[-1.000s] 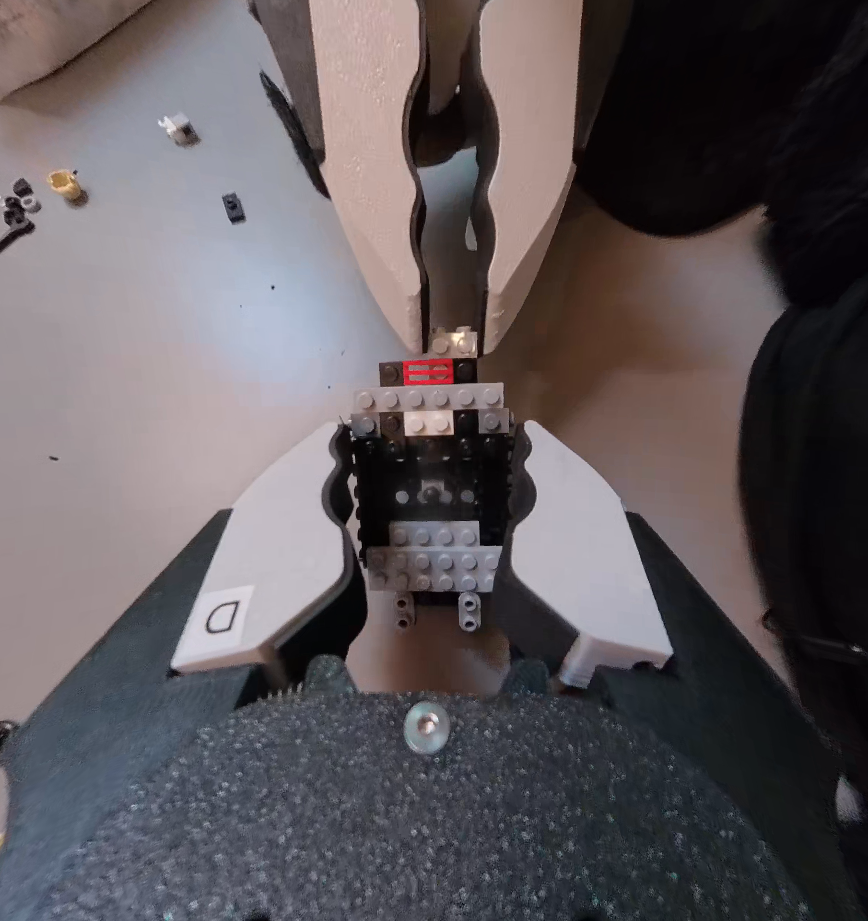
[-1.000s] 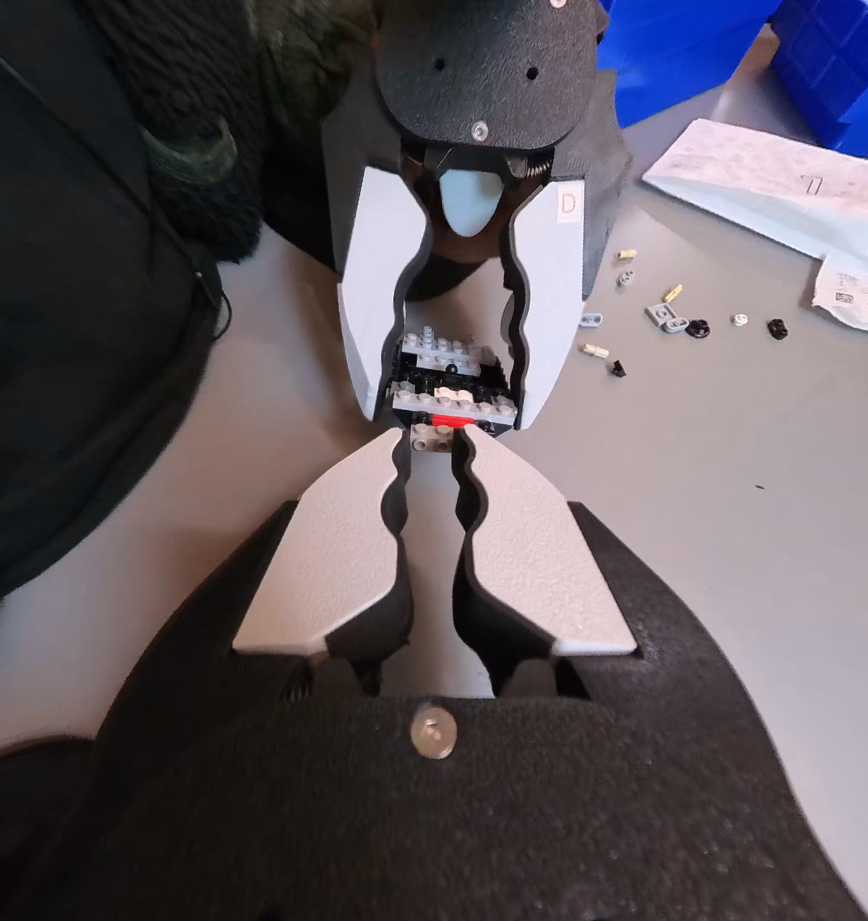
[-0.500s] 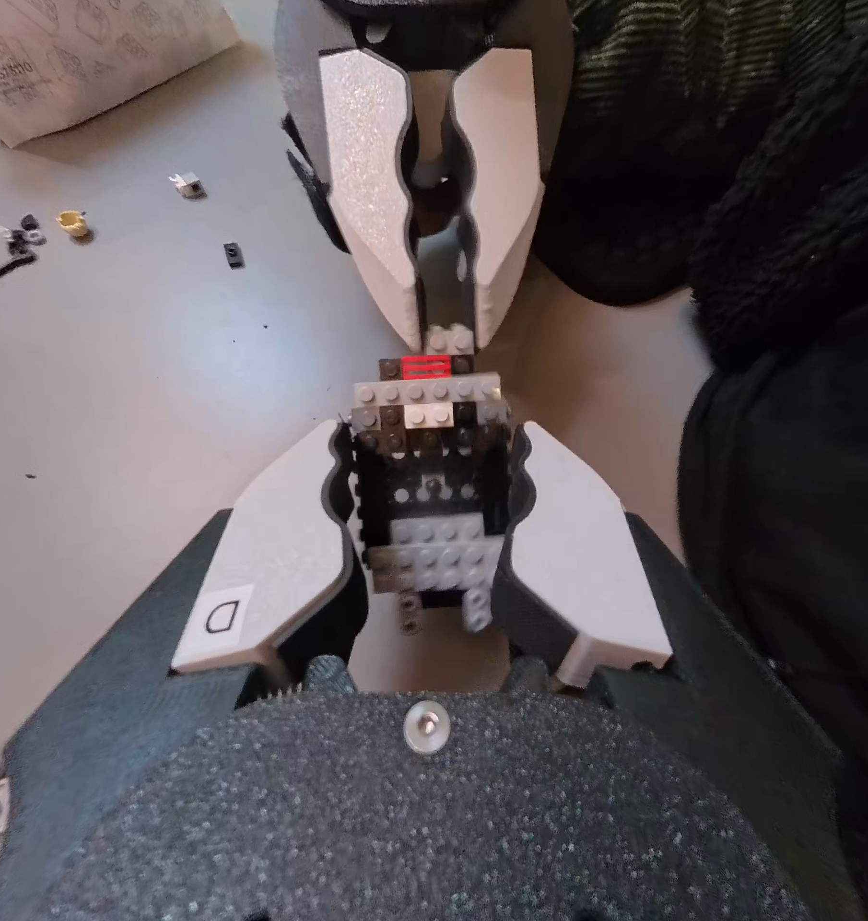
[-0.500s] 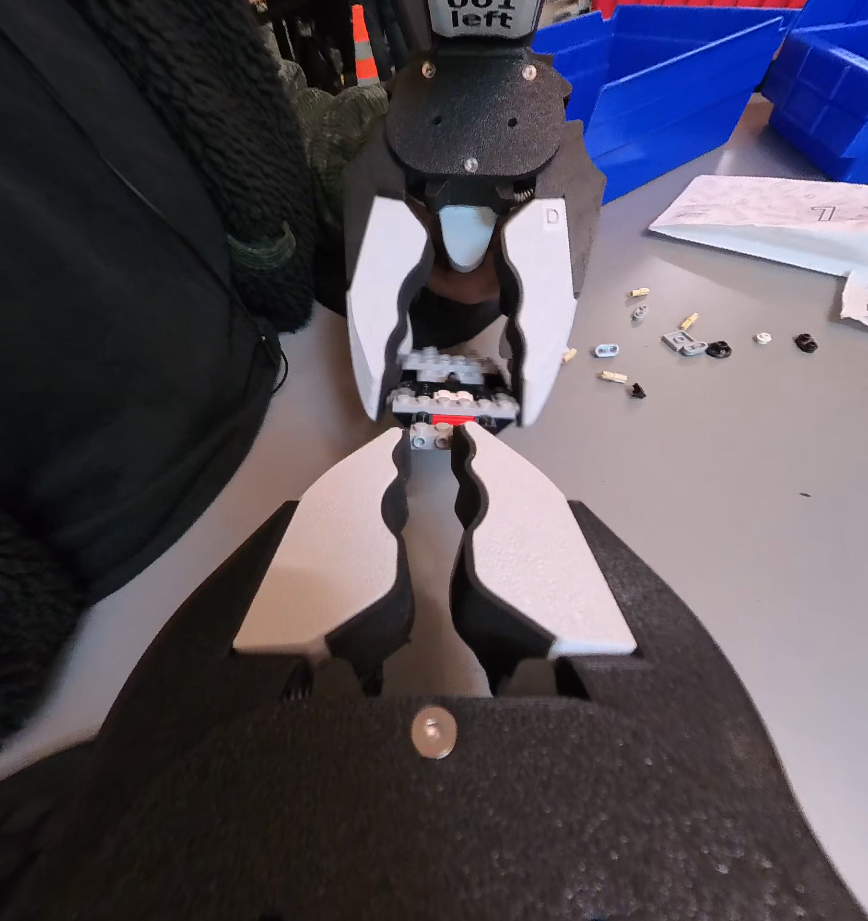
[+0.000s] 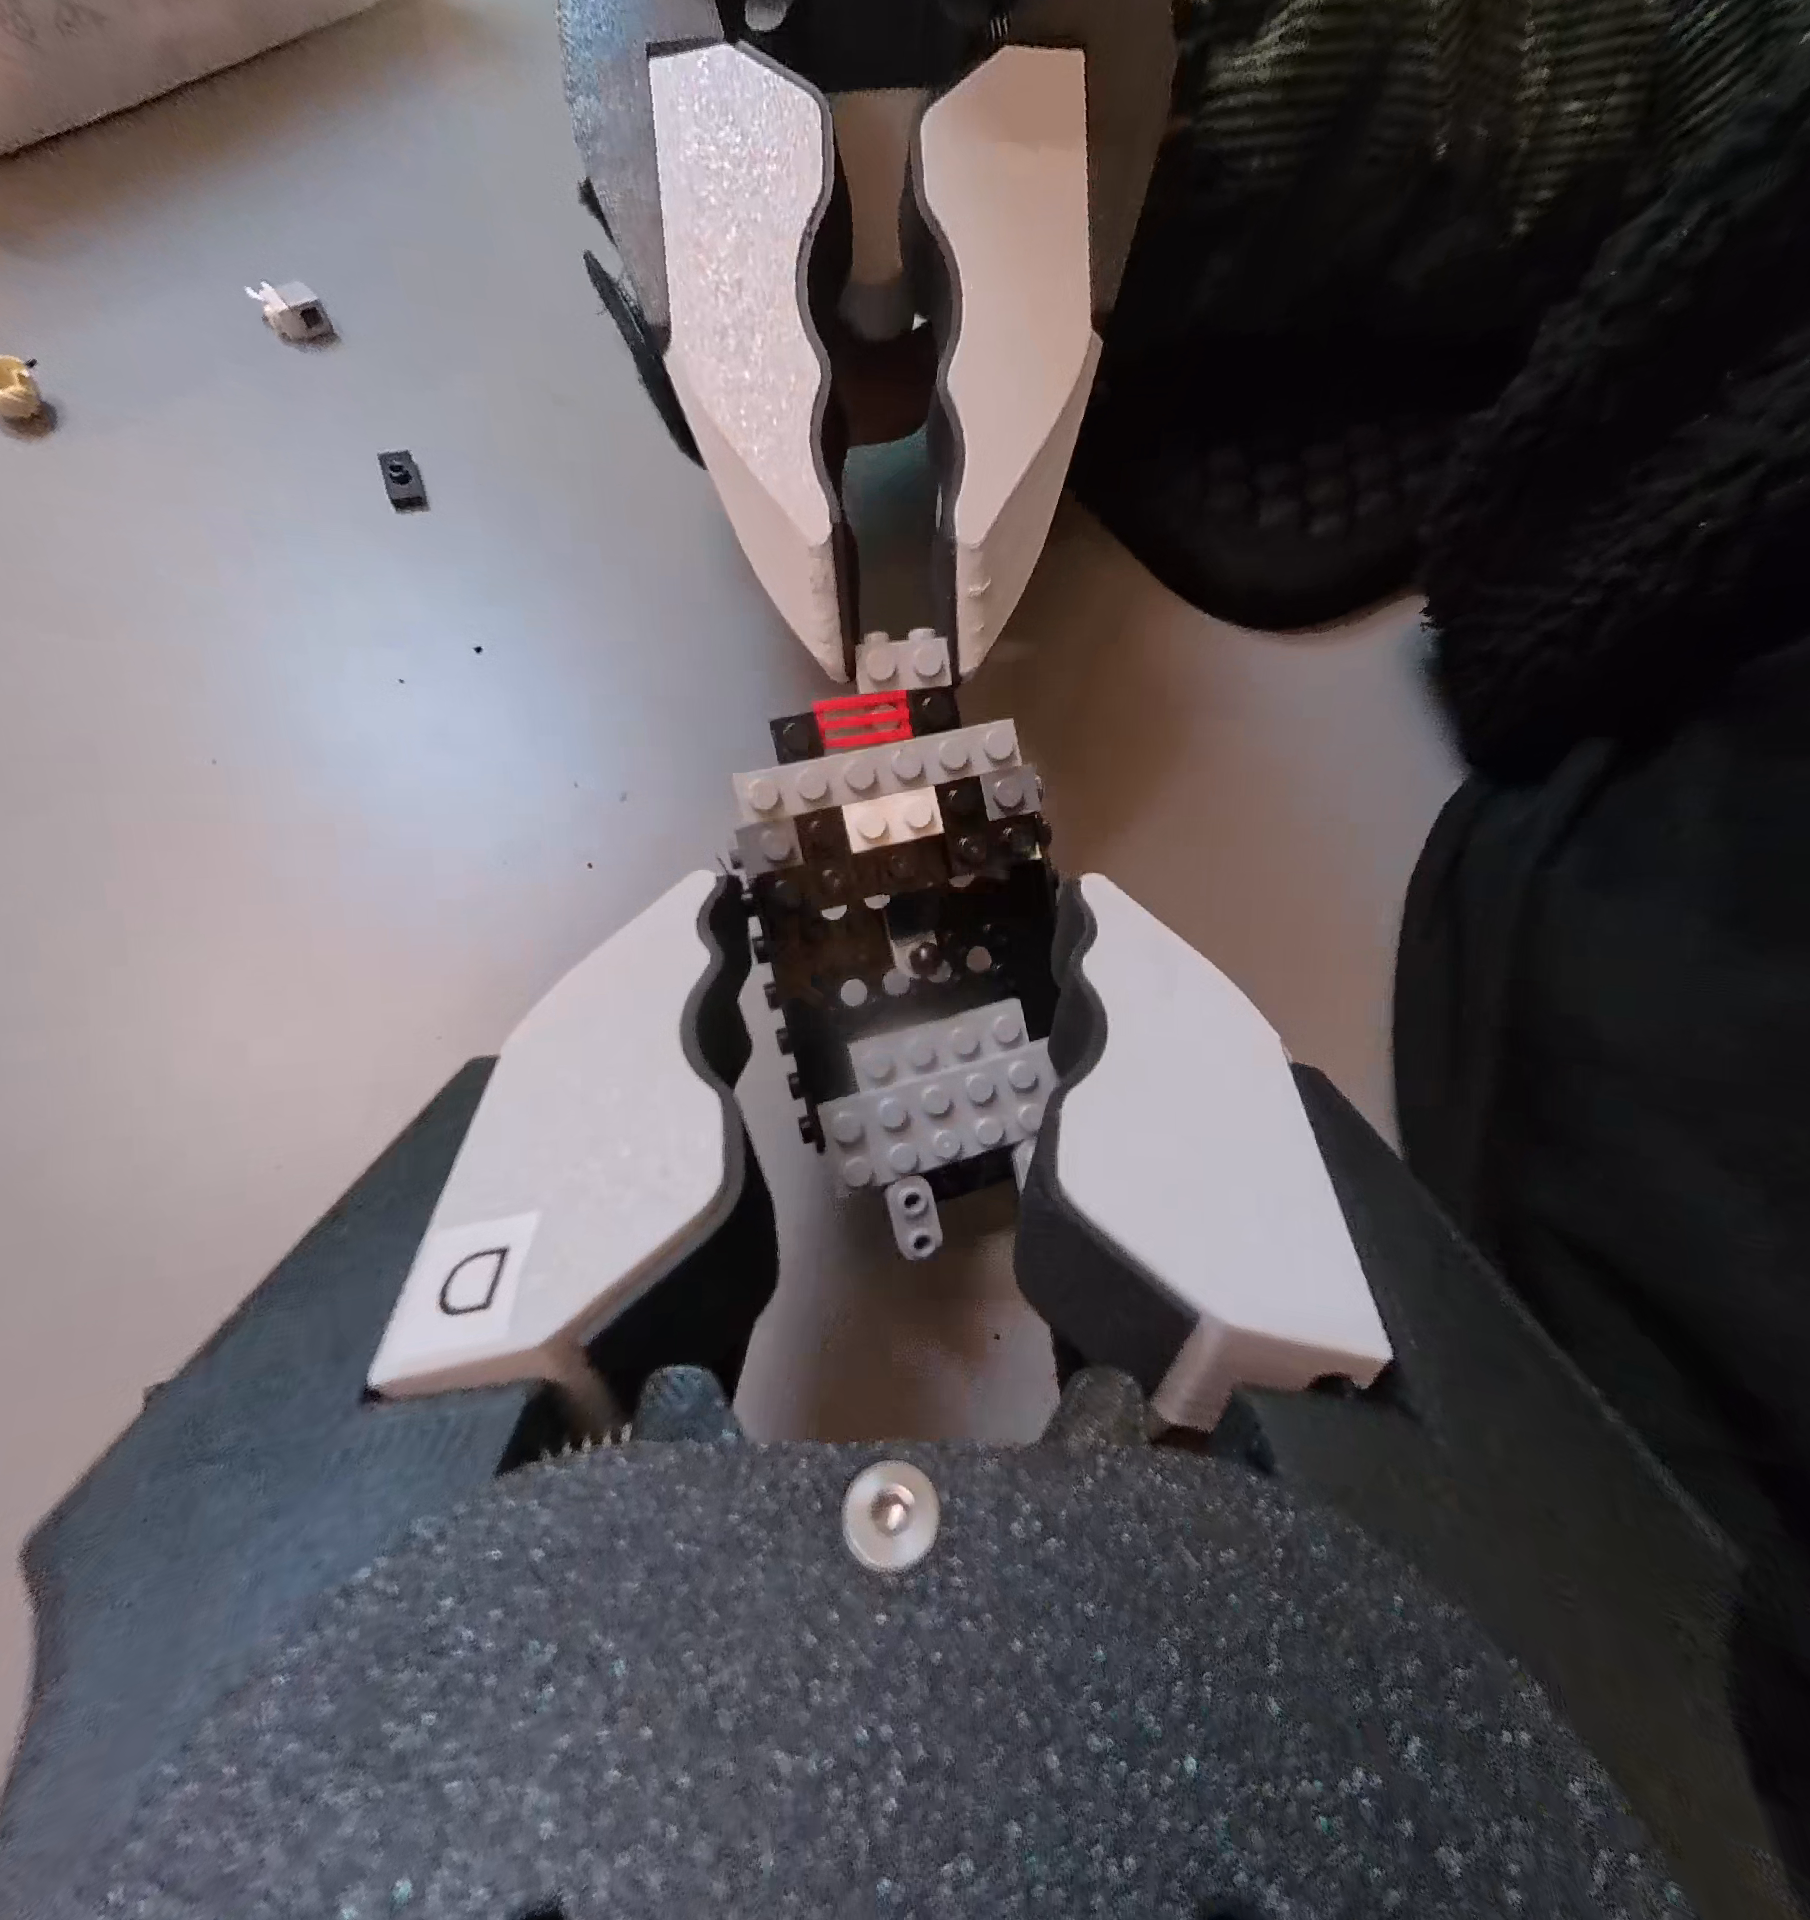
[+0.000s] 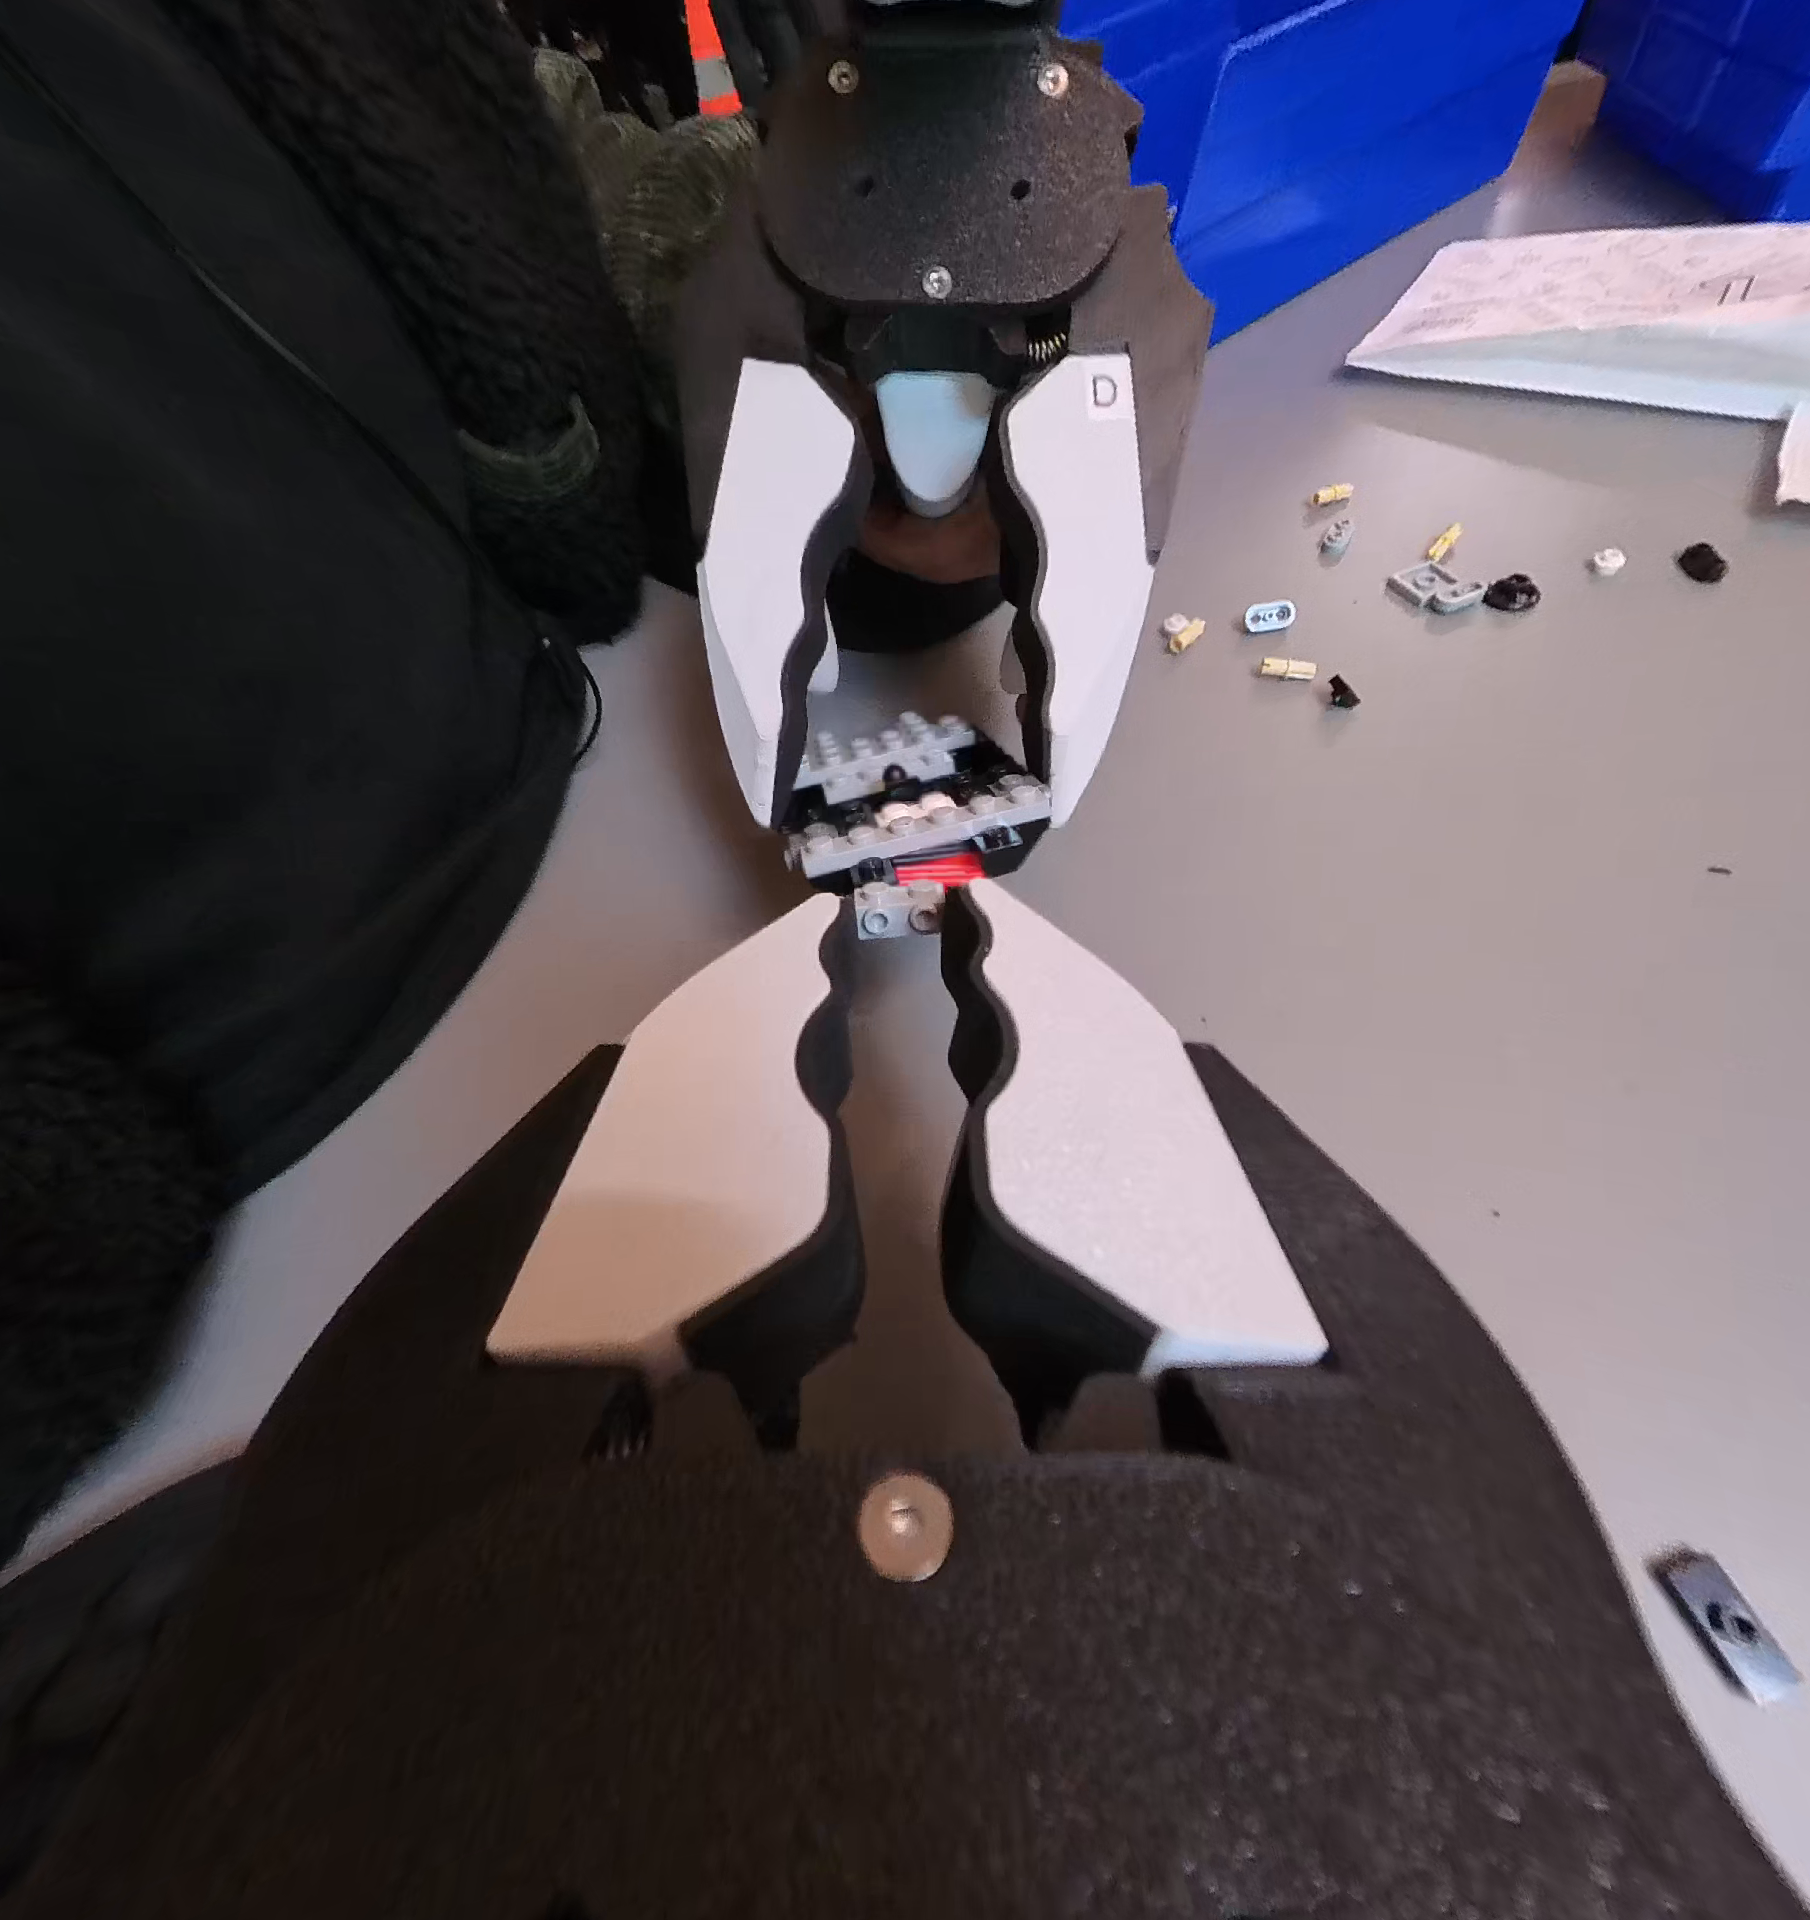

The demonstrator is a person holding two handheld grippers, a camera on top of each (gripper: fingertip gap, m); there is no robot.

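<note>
My left gripper is shut on a black and grey brick model with a red grille piece at its front; its pads press the model's black sides. The model is tilted in the grasp. My right gripper is shut on a small light grey brick, held against the model's front end just below the red grille. In the left wrist view the right gripper comes in from the top with the small grey brick at its tips. In the right wrist view the left gripper faces me, holding the model.
Loose small pieces lie on the grey table: a tan one, a grey one, a black one, and several more. Blue bins and paper sheets are at the back right. A person's dark clothing lies close by.
Both grippers kept their hold. The model has twisted in my left gripper, its near end swinging right. The views shifted slightly as both grippers moved together.
</note>
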